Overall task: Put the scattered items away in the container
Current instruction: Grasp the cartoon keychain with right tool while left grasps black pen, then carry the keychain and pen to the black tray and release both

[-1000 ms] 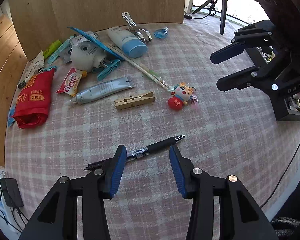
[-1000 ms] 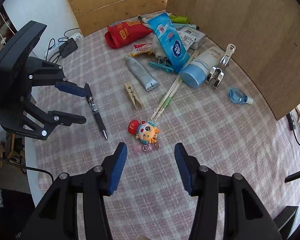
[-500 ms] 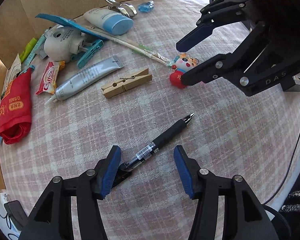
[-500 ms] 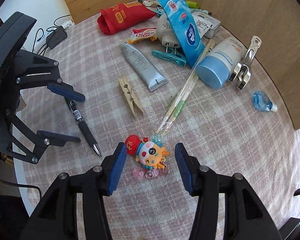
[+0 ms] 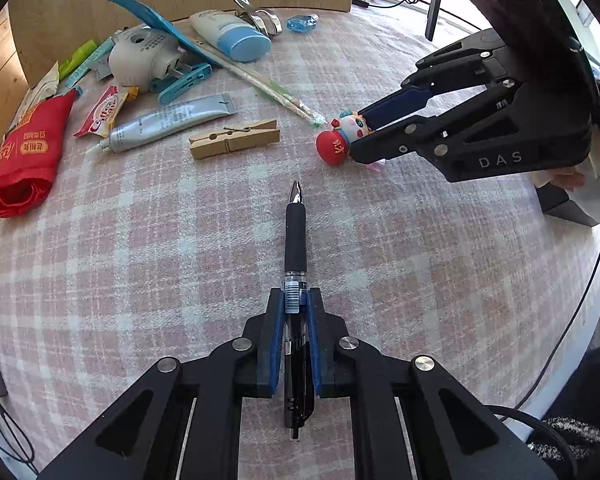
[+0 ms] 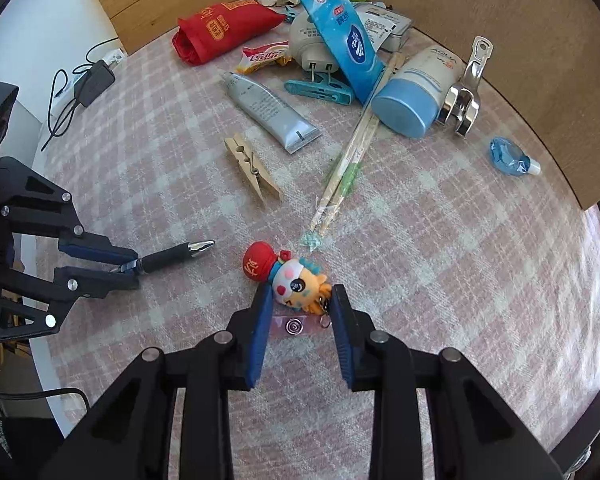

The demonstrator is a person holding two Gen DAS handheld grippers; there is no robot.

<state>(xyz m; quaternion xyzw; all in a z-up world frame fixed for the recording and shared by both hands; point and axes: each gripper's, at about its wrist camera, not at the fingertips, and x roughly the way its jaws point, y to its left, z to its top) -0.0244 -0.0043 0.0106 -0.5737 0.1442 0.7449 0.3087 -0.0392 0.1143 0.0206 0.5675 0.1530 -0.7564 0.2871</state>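
A black pen point(image 5: 295, 236) lies on the pink checked cloth point(image 5: 140, 264), tip pointing away. My left gripper point(image 5: 294, 300) is closing on its clear barrel, and the blue pads press both sides; the right wrist view shows the same grip point(image 6: 124, 270) on the pen point(image 6: 172, 256). A small cartoon keychain doll point(image 6: 296, 280) with a red hat lies flat. My right gripper point(image 6: 300, 296) is closing around its head, with the fingertips against both sides. The left wrist view shows the right gripper point(image 5: 364, 132) at the doll point(image 5: 336, 146).
A wooden clothespin point(image 6: 252, 168), a silver tube point(image 6: 270, 110), wrapped chopsticks point(image 6: 348, 164), a blue-capped lotion tube point(image 6: 416, 96), a red pouch point(image 6: 220, 30) and a metal clip point(image 6: 466, 92) lie beyond. Wooden boards point(image 6: 500, 20) wall the back. A charger point(image 6: 92, 82) sits by the left table edge.
Both grippers sank and narrowed. The left one went from open astride the pen to clamped on it, and the pen now points straight ahead. The right one closed in on the doll.
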